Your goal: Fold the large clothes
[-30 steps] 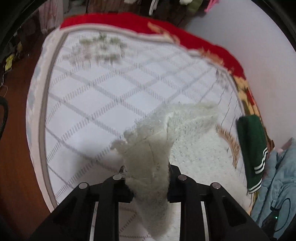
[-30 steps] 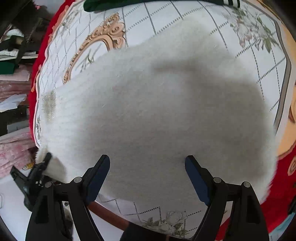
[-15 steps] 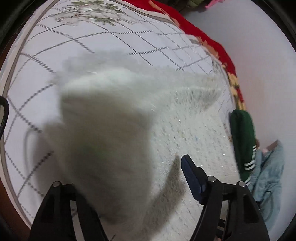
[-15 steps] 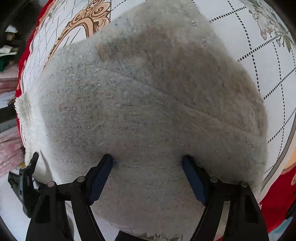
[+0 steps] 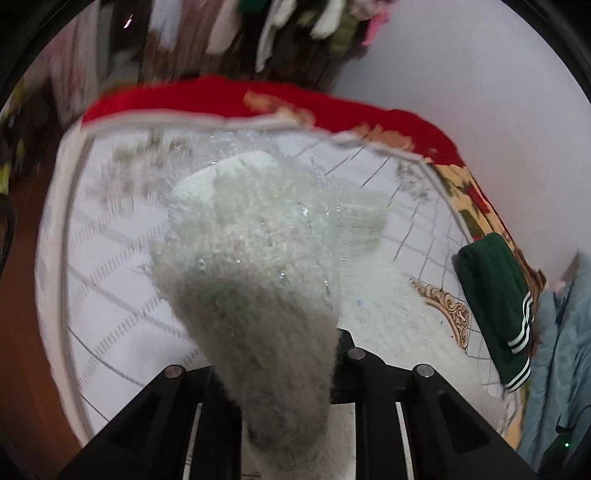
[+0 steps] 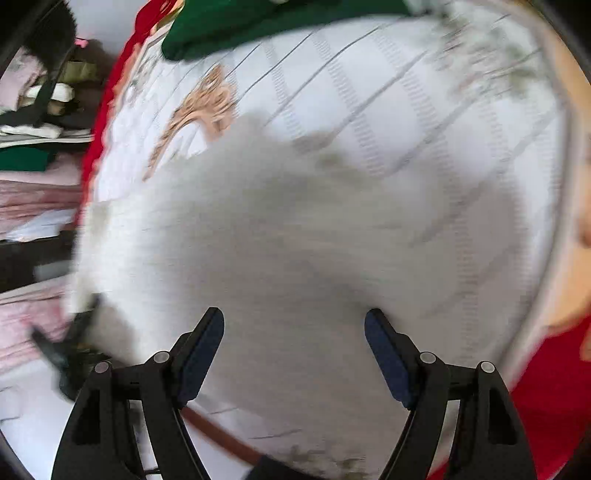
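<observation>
A large fuzzy white garment [image 5: 266, 236] lies on the white quilted bed cover [image 5: 110, 266]. My left gripper [image 5: 280, 354] is shut on a bunched edge of the garment and holds it lifted above the bed. In the right wrist view the same white garment [image 6: 295, 236] spreads flat over the bed cover [image 6: 424, 110]. My right gripper [image 6: 294, 332] is open above it, holding nothing. The left gripper [image 6: 74, 332] shows blurred at the garment's left edge.
A folded green garment with white stripes [image 5: 495, 310] lies at the bed's right edge, also in the right wrist view [image 6: 266, 22]. A pale blue garment [image 5: 557, 369] is beside it. A red blanket [image 5: 236, 99] borders the bed. Hanging clothes [image 5: 295, 33] stand behind.
My left gripper opened half a second ago, then shut on the white garment again and lifted it. My right gripper stayed open and pulled back from the garment.
</observation>
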